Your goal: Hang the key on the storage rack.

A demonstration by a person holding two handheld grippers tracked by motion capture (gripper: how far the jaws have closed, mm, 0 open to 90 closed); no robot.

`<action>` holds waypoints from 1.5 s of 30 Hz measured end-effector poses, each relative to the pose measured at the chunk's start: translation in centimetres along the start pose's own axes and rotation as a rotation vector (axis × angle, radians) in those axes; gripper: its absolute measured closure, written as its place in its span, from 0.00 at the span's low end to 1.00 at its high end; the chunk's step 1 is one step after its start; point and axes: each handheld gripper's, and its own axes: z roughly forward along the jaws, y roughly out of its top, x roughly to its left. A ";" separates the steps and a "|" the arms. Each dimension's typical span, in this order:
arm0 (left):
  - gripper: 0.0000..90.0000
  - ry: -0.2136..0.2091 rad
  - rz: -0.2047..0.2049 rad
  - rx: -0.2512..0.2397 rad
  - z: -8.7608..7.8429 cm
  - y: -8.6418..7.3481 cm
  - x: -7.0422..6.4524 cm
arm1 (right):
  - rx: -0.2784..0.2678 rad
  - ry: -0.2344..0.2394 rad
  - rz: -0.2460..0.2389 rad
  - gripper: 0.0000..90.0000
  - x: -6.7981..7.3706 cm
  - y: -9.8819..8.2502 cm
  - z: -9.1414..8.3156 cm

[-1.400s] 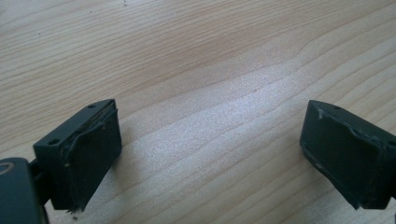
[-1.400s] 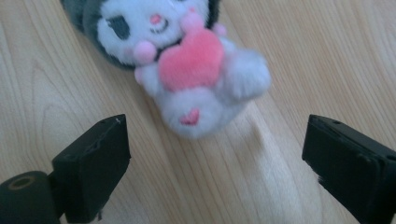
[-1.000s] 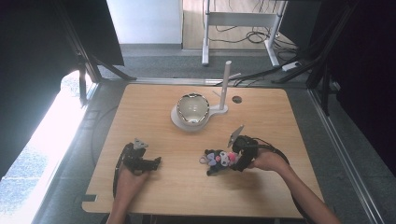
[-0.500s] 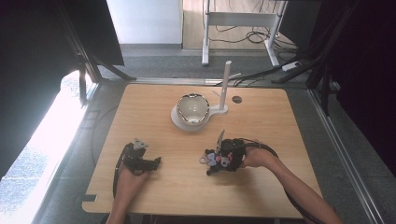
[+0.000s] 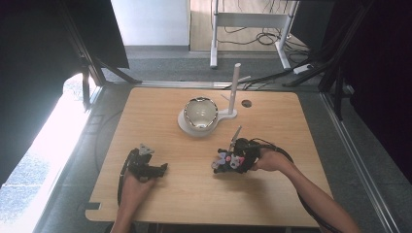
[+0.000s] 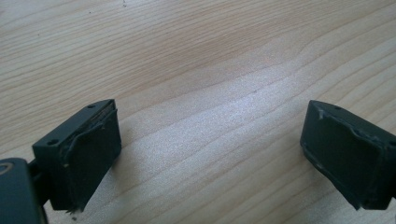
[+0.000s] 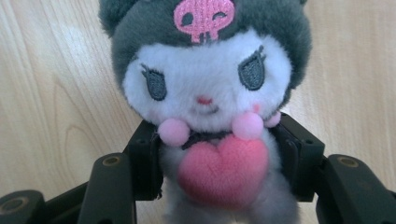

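A small plush toy [image 7: 210,84] with a grey hood, white face and pink heart sits between the jaws of my right gripper [image 7: 219,161], which is shut on its body. In the high view the plush toy [image 5: 224,160] and right gripper [image 5: 232,161] are low over the table's right-middle. My left gripper [image 5: 154,168] rests near the front left of the table. In its own view the left gripper [image 6: 210,154] is open, with only bare wood between its pads.
A shiny metal bowl [image 5: 200,112] sits on a white base with an upright white post [image 5: 234,88] at the table's far middle. A small dark hole [image 5: 246,103] lies right of it. The wooden table [image 5: 291,126] ends near both forearms.
My right gripper has carried the plush toy leftward and slightly toward the front edge. The left gripper has stayed in place.
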 end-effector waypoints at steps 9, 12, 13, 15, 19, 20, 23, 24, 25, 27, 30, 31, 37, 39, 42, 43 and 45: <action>0.06 0.000 0.003 0.000 0.0 0.0 0.0 | -0.040 -0.012 0.037 0.48 -0.8 -0.7 -2.4; 0.06 0.000 0.003 0.000 0.0 0.0 0.0 | -0.052 -0.015 0.049 0.48 -1.2 -0.9 -3.2; 0.06 0.001 0.005 0.000 0.0 0.0 0.0 | -0.052 -0.015 0.049 0.48 -1.2 -0.9 -3.2; 0.05 0.001 0.005 0.000 0.0 0.0 0.0 | -0.061 -0.018 0.058 0.48 -1.4 -1.0 -3.7; 0.05 0.001 0.005 0.000 0.0 0.0 0.0 | -0.084 -0.031 0.079 0.48 -2.3 -1.2 -5.2; 0.05 0.001 0.005 0.000 0.0 0.0 0.0 | -0.084 -0.031 0.079 0.48 -2.3 -1.2 -5.2; 0.05 0.001 0.004 -0.001 0.0 0.0 0.0 | -0.095 -0.035 0.100 0.48 -2.8 -1.4 -5.9; 0.05 0.001 0.001 -0.001 0.0 0.0 0.0 | -0.098 -0.039 0.104 0.48 -3.2 -1.5 -6.3; 0.05 0.001 0.000 -0.002 0.0 0.0 0.0 | -0.098 -0.039 0.104 0.48 -3.2 -1.5 -6.3; 0.05 0.001 0.000 -0.002 0.0 0.0 0.0 | -0.104 -0.044 0.127 0.48 -3.7 -1.7 -7.0; 0.05 0.001 -0.003 -0.002 0.0 0.0 0.0 | -0.110 -0.048 0.133 0.48 -4.1 -1.8 -7.5; 0.05 0.001 0.001 -0.002 0.0 0.0 0.0 | -0.114 -0.054 0.146 0.48 -4.4 -1.8 -8.0; 0.05 0.001 0.001 -0.002 0.0 0.0 0.0 | -0.130 -0.073 0.181 0.48 -5.3 -1.9 -9.6; 0.05 0.001 0.001 -0.002 0.0 0.0 0.0 | -0.133 -0.077 0.184 0.48 -5.5 -2.0 -9.8; 0.05 0.002 0.002 -0.003 0.0 0.0 0.0 | -0.144 -0.093 0.209 0.48 -6.3 -2.0 -10.9; 0.05 0.001 0.000 -0.003 0.0 0.0 0.0 | -0.148 -0.096 0.218 0.48 -6.5 -2.1 -11.1; 0.05 0.001 0.000 -0.002 0.0 0.0 0.0 | -0.152 -0.105 0.234 0.48 -6.9 -2.1 -11.5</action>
